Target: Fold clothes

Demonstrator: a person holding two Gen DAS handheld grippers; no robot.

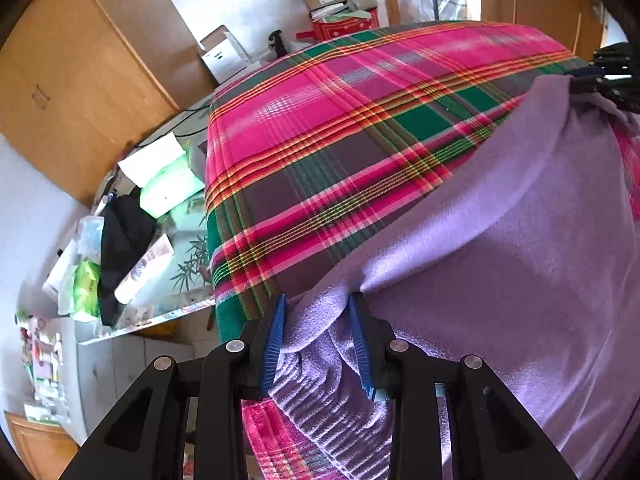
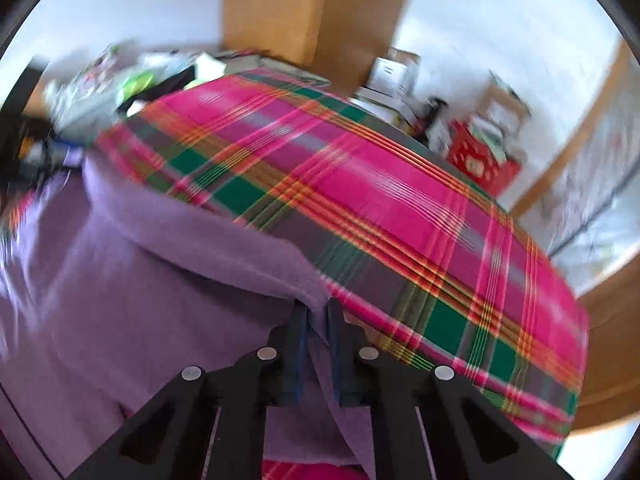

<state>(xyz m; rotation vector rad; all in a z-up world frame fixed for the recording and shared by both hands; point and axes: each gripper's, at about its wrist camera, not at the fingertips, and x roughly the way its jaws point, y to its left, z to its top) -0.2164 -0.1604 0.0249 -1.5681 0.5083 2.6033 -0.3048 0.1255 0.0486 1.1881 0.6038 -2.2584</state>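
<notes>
Left wrist: left gripper (image 1: 318, 340) fingers clamp purple garment (image 1: 500, 260); right gripper (image 2: 318, 344) likewise; cluttered side table (image 1: 160, 240).

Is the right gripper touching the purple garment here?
Touching. The right wrist view shows the right gripper closed on a fold of the purple garment.

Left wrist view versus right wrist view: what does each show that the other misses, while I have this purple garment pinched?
Only the left wrist view shows the garment's ribbed hem bunched between the left gripper and the right gripper clamped at the far corner. Only the right wrist view shows the right gripper close up, pinching a thin flat edge. Both share the purple garment, plaid cloth and red box.
</notes>
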